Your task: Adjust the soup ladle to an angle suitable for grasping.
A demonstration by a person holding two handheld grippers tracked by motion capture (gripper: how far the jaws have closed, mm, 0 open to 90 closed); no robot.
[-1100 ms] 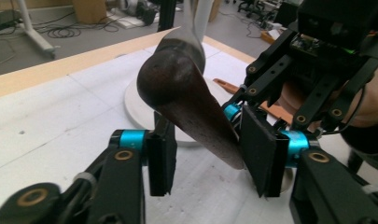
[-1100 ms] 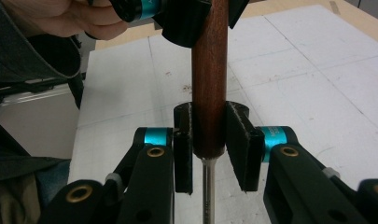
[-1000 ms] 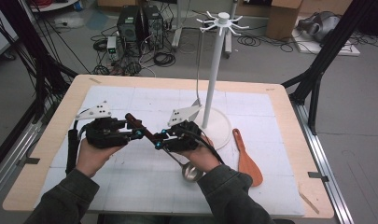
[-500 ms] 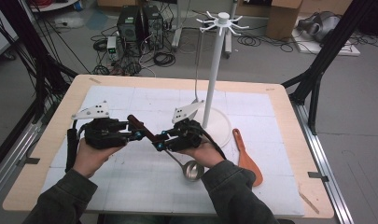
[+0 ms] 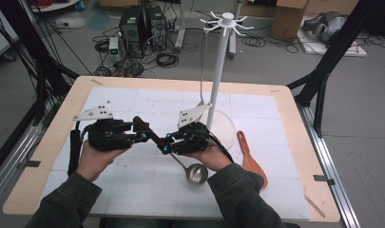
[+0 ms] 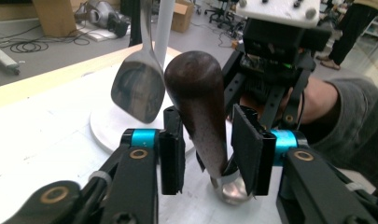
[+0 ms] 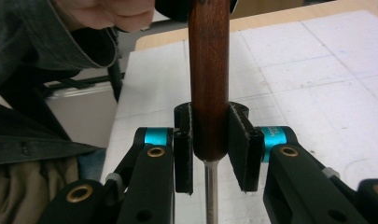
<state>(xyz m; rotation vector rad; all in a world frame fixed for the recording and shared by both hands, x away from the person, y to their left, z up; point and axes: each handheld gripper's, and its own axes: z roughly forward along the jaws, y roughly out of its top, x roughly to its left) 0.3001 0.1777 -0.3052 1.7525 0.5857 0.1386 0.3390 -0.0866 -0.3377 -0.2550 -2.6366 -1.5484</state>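
Observation:
A ladle with a dark wooden handle (image 5: pixel 149 132) and a steel bowl (image 5: pixel 197 174) is held slanted above the white mat. My right gripper (image 5: pixel 165 145) is shut on the handle's lower end (image 7: pixel 207 70), near the metal stem. Its pads press both sides, and its jaws have just closed further. My left gripper (image 5: pixel 141 137) faces it from the left and straddles the handle's rounded top end (image 6: pixel 196 93). One pad (image 6: pixel 172 149) touches the wood and a small gap shows at the other. Its jaws have just opened a little.
A white hook stand (image 5: pixel 218 71) rises from a round base (image 5: pixel 226 128) just behind my right gripper. A steel spatula (image 6: pixel 137 86) hangs from it. An orange-brown spoon (image 5: pixel 251 159) lies on the mat to the right. The person's sleeves come in from the bottom.

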